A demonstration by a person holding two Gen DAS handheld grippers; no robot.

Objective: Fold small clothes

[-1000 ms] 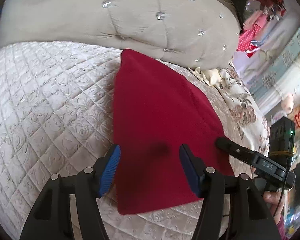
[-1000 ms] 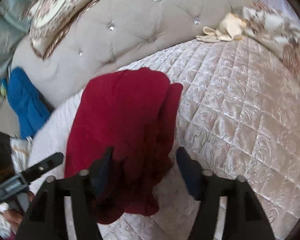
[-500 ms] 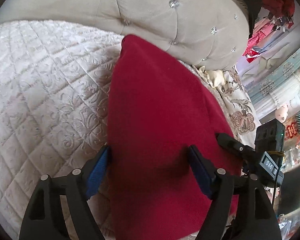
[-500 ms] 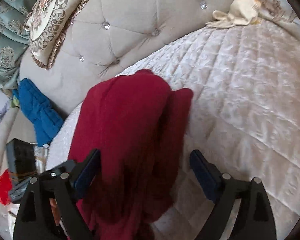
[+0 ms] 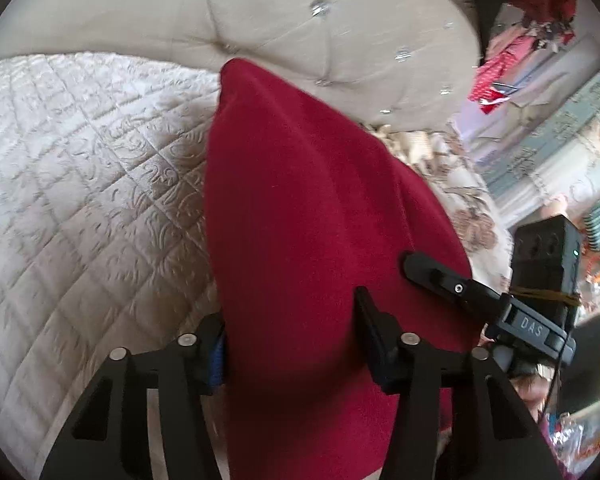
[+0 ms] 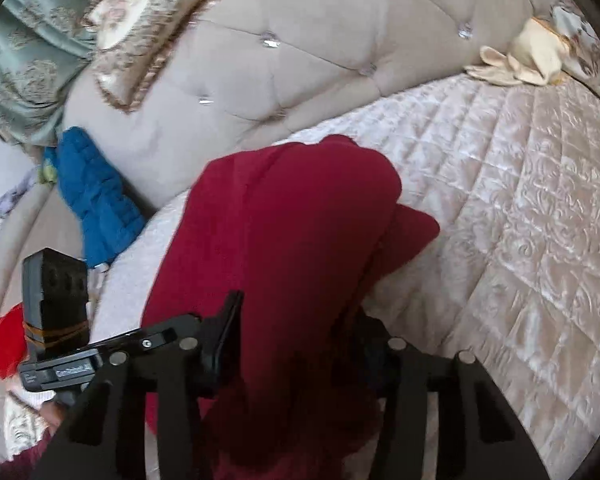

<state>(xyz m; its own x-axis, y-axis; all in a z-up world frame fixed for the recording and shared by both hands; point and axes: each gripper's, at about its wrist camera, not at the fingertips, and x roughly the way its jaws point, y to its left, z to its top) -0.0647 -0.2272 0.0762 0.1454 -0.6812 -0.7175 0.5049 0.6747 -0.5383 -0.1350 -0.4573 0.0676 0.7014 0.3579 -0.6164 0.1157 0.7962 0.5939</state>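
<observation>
A dark red garment (image 5: 308,216) lies on the quilted cream bedspread (image 5: 80,168), stretching toward the tufted headboard. My left gripper (image 5: 292,340) straddles its near end, jaws still apart, cloth between them and covering the left blue pad. The other gripper (image 5: 472,292) shows at the right. In the right wrist view the red garment (image 6: 284,248) bunches between the jaws of my right gripper (image 6: 296,344), which are apart; whether they pinch cloth is unclear.
A tufted beige headboard (image 6: 320,52) curves behind the bed. A blue padded item (image 6: 96,196) lies at its left. A cream cloth (image 6: 520,60) sits at the far right edge. A patterned cushion (image 6: 148,16) leans on the headboard.
Both grippers have moved forward onto the red garment. Their jaws have narrowed around its near end, and the cloth now bunches up between them.
</observation>
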